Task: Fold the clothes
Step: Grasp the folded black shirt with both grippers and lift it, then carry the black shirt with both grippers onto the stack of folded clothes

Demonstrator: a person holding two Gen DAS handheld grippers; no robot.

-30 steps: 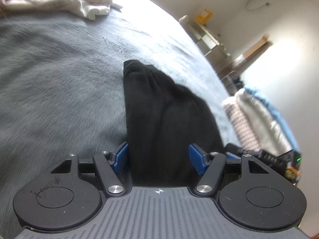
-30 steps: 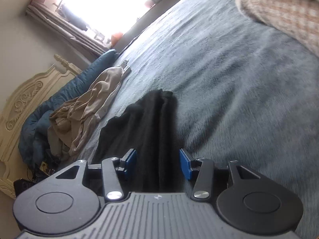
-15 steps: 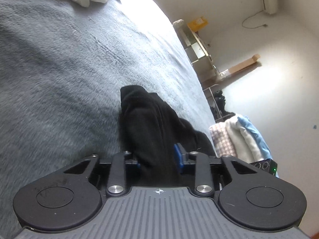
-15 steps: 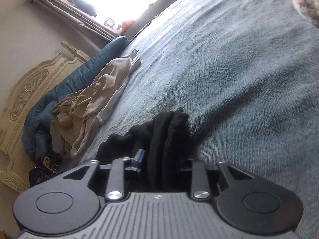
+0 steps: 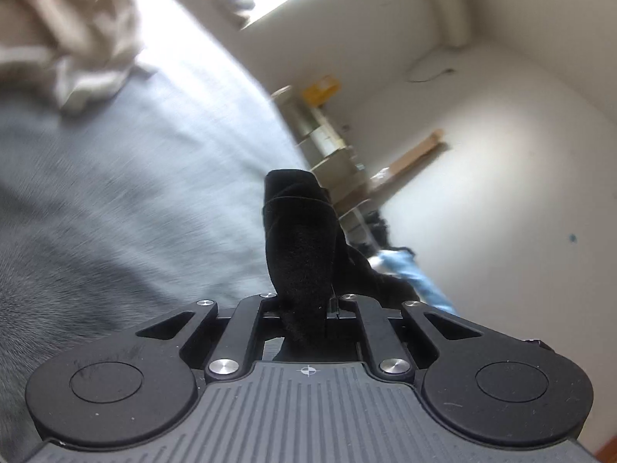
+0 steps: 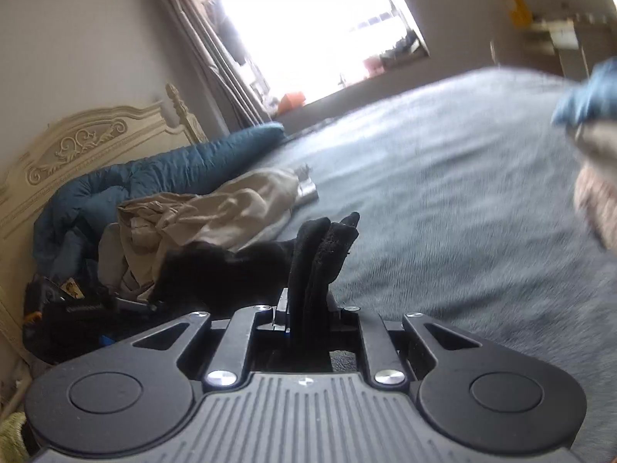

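A black garment (image 5: pixel 299 239) is bunched between the jaws of my left gripper (image 5: pixel 304 305), which are still closing on it; its end stands up above the grey bed cover (image 5: pixel 135 193). In the right wrist view another bunched end of the black garment (image 6: pixel 320 254) is pinched in my right gripper (image 6: pixel 308 308), whose jaws are also closing. The rest of the cloth sags to the left toward the bed. Both ends are lifted off the grey bed cover (image 6: pixel 443 193). The pads are hidden by the fabric.
A crumpled beige clothes pile (image 6: pixel 200 212) and a rolled blue duvet (image 6: pixel 154 169) lie by the carved headboard (image 6: pixel 77 142). Folded laundry (image 6: pixel 594 154) sits at the right edge. A shelf unit (image 5: pixel 324 142) stands past the bed by the white wall.
Both grippers have closed from wide open onto the black garment and risen, lifting its ends off the bed. The views have tilted up toward the window and walls.
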